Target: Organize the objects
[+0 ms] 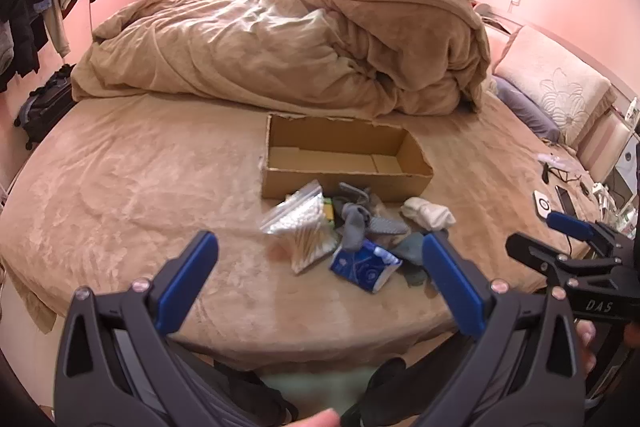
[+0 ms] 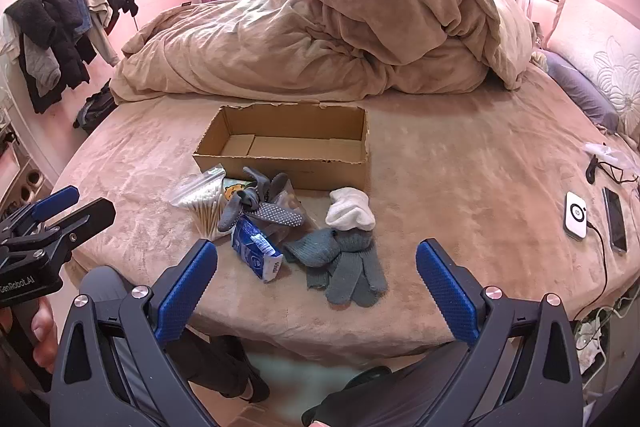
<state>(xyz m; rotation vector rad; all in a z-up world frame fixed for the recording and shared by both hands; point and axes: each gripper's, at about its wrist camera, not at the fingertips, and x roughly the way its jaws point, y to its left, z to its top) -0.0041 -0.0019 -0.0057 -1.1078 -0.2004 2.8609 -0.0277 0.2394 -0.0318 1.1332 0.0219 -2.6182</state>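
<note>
A: Both tools are spread wide with nothing between the blue pads. The left tool (image 1: 320,279) and the right tool (image 2: 316,287) hang short of the bed's (image 2: 460,171) near edge, low in each view.

B: And the things to sort?

A: A small heap at mid-frame, just in front of the empty cardboard box (image 2: 288,139), which sits centre frame on the bed.

B: What first?

A: Probably the grey gloves (image 2: 344,263), nearest the right tool. Knit, limp and light; they'll sag, so I'd pinch at the cuff where the fabric bunches thick. The white sock bundle (image 2: 350,213), just behind them, is soft too and would squash under the pads. I'd take it across its middle.

B: The bag?

A: The zip bag of cotton swabs (image 2: 204,201), left of the heap, looks slick. I'd grip the sealed top strip, not the loose film.

B: And the blue pack?

A: The tissue pack (image 2: 256,249) lies touching the grey socks (image 2: 256,203). It's light and springy under glossy wrap; I'd grip its narrow sides firmly.
</note>
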